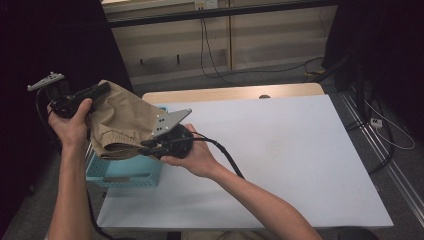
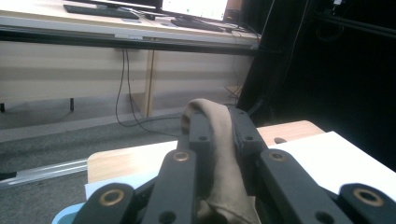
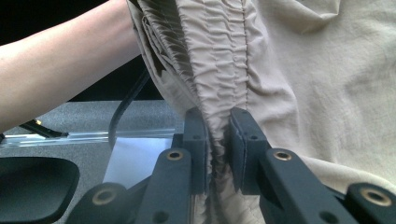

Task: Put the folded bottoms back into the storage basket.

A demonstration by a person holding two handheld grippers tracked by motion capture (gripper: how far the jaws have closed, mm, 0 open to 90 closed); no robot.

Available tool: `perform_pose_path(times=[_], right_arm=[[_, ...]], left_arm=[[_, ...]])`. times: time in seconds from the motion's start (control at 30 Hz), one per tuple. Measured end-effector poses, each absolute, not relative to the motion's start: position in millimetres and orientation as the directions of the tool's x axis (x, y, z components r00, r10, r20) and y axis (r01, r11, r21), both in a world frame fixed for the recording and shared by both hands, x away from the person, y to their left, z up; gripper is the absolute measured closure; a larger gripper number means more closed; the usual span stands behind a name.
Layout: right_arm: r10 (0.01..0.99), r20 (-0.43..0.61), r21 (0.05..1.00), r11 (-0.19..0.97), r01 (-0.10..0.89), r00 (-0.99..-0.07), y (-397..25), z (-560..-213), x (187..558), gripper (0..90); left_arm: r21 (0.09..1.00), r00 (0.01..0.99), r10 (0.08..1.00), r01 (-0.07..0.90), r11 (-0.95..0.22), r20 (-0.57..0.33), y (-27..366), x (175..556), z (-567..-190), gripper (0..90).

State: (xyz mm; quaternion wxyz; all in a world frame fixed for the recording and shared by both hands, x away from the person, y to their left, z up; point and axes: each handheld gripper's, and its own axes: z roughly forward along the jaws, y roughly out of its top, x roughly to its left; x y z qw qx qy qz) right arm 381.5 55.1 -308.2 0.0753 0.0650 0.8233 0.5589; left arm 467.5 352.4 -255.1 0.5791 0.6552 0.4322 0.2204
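We count one tan garment (image 1: 125, 117), one light blue basket (image 1: 122, 172), one white table (image 1: 280, 160) and two grippers, one in each hand. The garment — khaki cloth with a gathered elastic band — hangs in the air above the basket at the table's left edge, clear of the tabletop, stretched between our two grippers. Our left gripper (image 1: 102, 89) sits high at the far left of the high view, jaws pointing right toward the table, clenched on a folded edge of the cloth; in the left gripper view (image 2: 215, 126) that fold loops up and over between the two black jaws, pressed by both. Our right gripper (image 1: 147, 146) is lower and nearer to us, just above the basket's near rim, jaws pointing left, pinched on the gathered band; in the right gripper view (image 3: 215, 135) the ruched seam runs straight down into the closed jaws, cloth touching both pads. The garment's long axis runs from the upper-left grip down to the lower-right grip, tilted, with the bunched band along the bottom edge and the smoother cloth bulging up and right. One forearm (image 3: 56, 60) crosses the right gripper view at left, behind the cloth. The basket stands half over the table's left edge — whether it holds anything, we cannot tell.
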Motion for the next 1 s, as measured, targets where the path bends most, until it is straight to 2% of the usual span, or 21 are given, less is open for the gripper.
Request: perform_pose_path(times=[0.37, 1.0], right_arm=[[0.185, -0.035, 0.927, 0.374, 0.037, -0.982, 72.6, -312.6, 389.5, 78.4], [0.186, 0.008, 0.913, 0.4, 0.083, -0.983, 104.7, -334.4, 400.0, 78.3]], left_arm=[[0.943, 0.512, 0.829, 0.328, 0.055, -0.226, 366.1, 472.9, -261.0, 81.8], [0.921, 0.468, 0.842, 0.382, 0.081, -0.268, 390.9, 491.4, -292.5, 81.7]])
